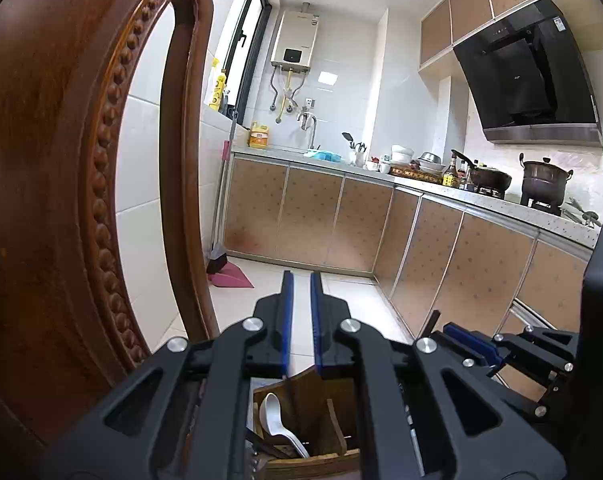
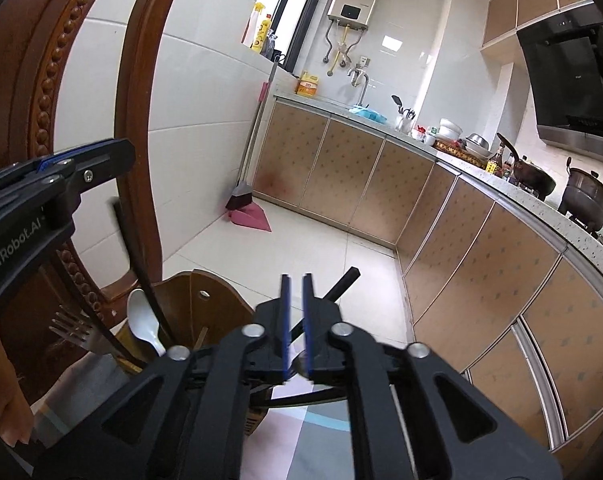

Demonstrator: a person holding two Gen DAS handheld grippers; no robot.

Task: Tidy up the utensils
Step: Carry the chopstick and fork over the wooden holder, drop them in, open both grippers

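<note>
Holder: wooden utensil holder (image 2: 205,300) sits low and near you, in front of the carved wooden chair back (image 1: 61,160); from the left wrist view you look down into its compartments (image 1: 313,412).
Spoon: white spoon (image 2: 143,326) leans in the holder's left compartment, bowl up; it also shows in the left wrist view (image 1: 279,420).
Fork: metal fork (image 2: 75,330) stands tines up at the holder's left side, just beside the spoon.
Dark utensils: black handles (image 2: 141,264) rise steeply from the holder, between the fork and the spoon.
Left tool: your left tool (image 1: 301,320) hovers above the holder with its blue pads nearly parallel and a narrow gap between them; a thin dark handle (image 1: 289,390) runs down from the base of that gap into the holder, but you cannot tell whether the pads pinch it.
Right tool: your right tool (image 2: 296,320) sits to the right of the holder, jaws drawn close with a slim gap; a black handle (image 2: 343,282) slants up to the right behind the fingers, and whether it is gripped cannot be told.
Tabletop: pale patterned tabletop (image 2: 321,428) shows beneath the right tool.
Far scene: kitchen cabinets (image 1: 309,216) and a broom (image 2: 241,192) stand well apart on the far side.
</note>
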